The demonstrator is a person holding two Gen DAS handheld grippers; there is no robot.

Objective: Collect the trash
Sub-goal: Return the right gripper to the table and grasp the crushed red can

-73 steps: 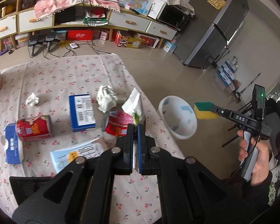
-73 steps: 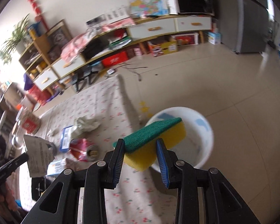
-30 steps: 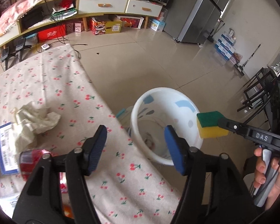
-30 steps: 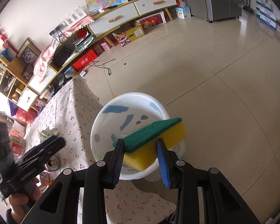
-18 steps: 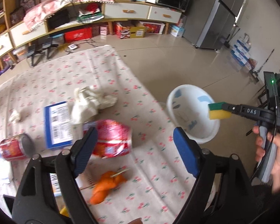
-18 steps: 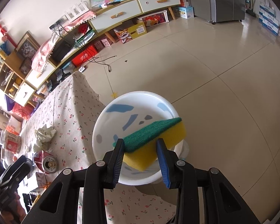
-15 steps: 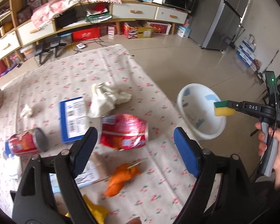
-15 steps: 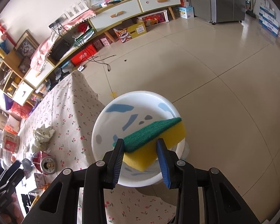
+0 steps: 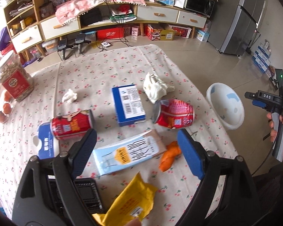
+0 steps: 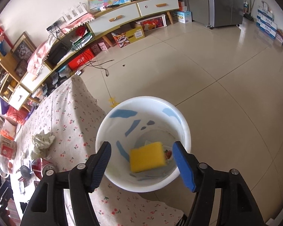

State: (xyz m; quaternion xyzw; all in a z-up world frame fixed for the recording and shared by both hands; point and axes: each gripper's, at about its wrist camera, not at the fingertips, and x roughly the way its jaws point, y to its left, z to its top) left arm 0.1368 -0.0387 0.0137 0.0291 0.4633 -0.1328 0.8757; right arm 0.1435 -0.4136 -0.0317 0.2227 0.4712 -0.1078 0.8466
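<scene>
My right gripper (image 10: 141, 145) hangs over the white bin (image 10: 103, 131) on the floor beside the table. Its jaws are opening and nothing is between them. The yellow sponge (image 10: 147, 159) lies at the bottom of the bin. My left gripper (image 9: 136, 133) is over the table, jaws opening and empty, just above a light blue carton (image 9: 128, 154). Around it lie a crushed red can (image 9: 174, 115), another red can (image 9: 71, 124), a blue box (image 9: 128, 105), a crumpled tissue (image 9: 156, 88), orange peel (image 9: 168, 157) and a yellow wrapper (image 9: 132, 201).
A jar with a red label (image 9: 14, 79) and some oranges (image 9: 5, 107) stand at the table's left edge. A small tissue (image 9: 69, 97) and a blue pack (image 9: 46, 143) lie to the left. A long low cabinet (image 9: 156, 15) and a fridge (image 9: 241, 18) line the far wall.
My right gripper has opened and the sponge has dropped into the bin. My left gripper has swung from above the bin back over the table, with its jaws spread wider.
</scene>
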